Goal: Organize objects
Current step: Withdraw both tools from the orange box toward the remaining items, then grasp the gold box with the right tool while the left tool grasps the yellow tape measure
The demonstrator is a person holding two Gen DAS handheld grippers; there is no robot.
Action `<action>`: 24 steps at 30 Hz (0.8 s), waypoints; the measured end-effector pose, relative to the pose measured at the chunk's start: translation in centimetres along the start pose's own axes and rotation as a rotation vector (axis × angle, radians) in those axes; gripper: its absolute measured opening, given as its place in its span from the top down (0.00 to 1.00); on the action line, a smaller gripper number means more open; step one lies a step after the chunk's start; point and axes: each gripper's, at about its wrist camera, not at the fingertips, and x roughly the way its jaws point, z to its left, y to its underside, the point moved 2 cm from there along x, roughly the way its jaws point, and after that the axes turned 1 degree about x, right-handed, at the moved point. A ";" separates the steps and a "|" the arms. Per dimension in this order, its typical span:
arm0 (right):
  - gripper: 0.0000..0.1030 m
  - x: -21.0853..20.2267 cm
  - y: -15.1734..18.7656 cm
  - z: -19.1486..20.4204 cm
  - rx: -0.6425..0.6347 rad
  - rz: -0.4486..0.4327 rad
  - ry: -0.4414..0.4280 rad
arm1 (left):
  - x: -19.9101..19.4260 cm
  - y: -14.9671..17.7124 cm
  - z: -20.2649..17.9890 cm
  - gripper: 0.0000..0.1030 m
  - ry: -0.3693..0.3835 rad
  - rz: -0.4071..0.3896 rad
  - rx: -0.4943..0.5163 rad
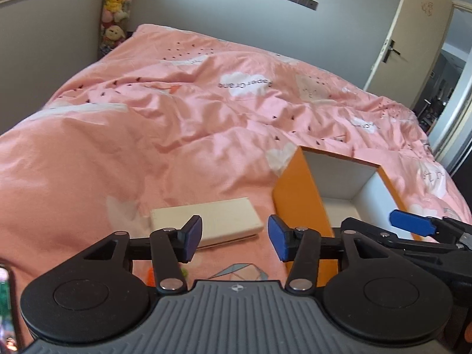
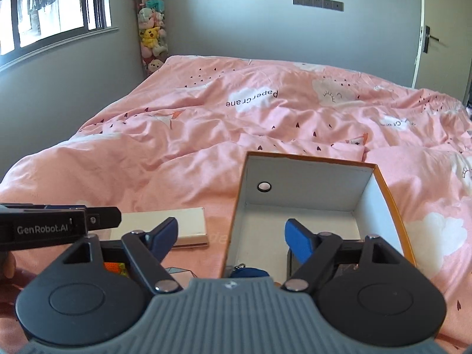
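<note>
Lower frame: right gripper wide apart, left gripper parted, both empty. "GenRobot.AI" marks the left gripper's side; bedcover reads "PaperCrane".

We see each hand-held gripper: black linkages, blue pads, silver screws, ribbed grey body, "GenRobot.AI" lettering.

Orange box white inside, cream case, pink duvet possibly heart-dotted

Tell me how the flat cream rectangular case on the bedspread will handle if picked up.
The flat cream rectangular case looks rigid, so it probably won't flop. Its smooth faces may slip. Lying flat on the soft pink bedspread, it may sink when pressed.
</note>
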 end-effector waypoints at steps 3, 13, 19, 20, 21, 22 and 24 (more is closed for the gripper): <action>0.18 0.3 0.4 1.3 -0.015 0.013 -0.021 | -0.4 0.3 0.9 0.43 0.001 0.017 -0.002; 0.19 1.3 2.5 5.6 -0.106 0.032 -0.042 | 0.7 3.1 4.6 0.45 -0.017 0.217 -0.054; 0.27 2.6 4.0 7.1 -0.122 0.096 -0.050 | 1.4 4.4 6.2 0.46 -0.030 0.292 -0.052; 0.30 2.9 4.2 7.3 -0.131 0.105 -0.048 | 1.5 4.5 6.4 0.46 -0.029 0.303 -0.043; 0.32 3.2 4.5 7.5 -0.140 0.115 -0.045 | 1.6 4.6 6.6 0.46 -0.029 0.311 -0.033; 0.38 3.4 4.8 7.7 -0.146 0.129 -0.045 | 1.6 4.7 6.8 0.48 -0.034 0.316 -0.026; 0.46 4.0 5.3 7.9 -0.149 0.163 -0.054 | 1.8 5.0 7.2 0.52 -0.041 0.332 -0.022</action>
